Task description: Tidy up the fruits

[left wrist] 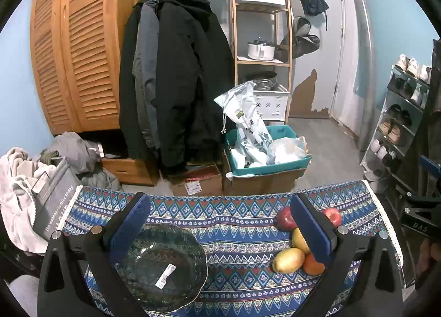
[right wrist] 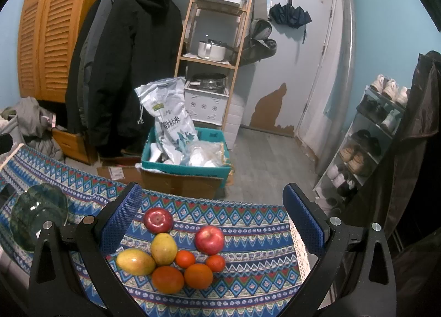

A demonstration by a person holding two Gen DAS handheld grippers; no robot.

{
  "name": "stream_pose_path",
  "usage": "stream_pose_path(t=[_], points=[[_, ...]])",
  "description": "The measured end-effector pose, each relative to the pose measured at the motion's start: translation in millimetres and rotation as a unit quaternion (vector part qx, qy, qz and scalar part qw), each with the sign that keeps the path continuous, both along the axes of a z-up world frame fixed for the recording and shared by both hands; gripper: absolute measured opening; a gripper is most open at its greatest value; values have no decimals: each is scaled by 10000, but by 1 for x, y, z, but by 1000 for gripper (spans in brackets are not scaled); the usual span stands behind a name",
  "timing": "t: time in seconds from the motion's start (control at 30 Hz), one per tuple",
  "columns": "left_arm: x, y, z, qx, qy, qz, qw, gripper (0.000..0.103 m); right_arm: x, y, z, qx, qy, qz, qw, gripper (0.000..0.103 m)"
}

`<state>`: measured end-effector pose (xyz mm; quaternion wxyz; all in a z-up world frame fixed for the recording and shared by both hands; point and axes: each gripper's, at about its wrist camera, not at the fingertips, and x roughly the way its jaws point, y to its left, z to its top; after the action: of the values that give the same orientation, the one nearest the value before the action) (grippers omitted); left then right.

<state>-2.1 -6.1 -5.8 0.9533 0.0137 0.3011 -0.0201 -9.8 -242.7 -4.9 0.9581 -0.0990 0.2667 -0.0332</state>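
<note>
Fruits (right wrist: 176, 256) near tablecloth's (right wrist: 248, 284) lace edge (right wrist: 299, 250).

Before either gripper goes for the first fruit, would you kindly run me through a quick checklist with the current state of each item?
1. Right gripper open and empty: ok.
2. Left gripper open and empty: ok.
3. Glass bowl empty and upright on the tablecloth: ok; only a price sticker shows inside.
4. Fruits grouped within the right gripper's view: ok; two apples, two mangoes, four oranges.
5. Fruits clear of each other: not ok; the mangoes and oranges touch.
6. Bowl steady on the cloth: cannot tell.
</note>
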Motion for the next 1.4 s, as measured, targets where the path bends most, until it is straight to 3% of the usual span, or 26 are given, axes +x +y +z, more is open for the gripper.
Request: stream_pose_path(t=[1.4], points=[[5,-20,-18,142,242,-309,9991,102,3,-13,-13,-54,265,-86,9996,100]])
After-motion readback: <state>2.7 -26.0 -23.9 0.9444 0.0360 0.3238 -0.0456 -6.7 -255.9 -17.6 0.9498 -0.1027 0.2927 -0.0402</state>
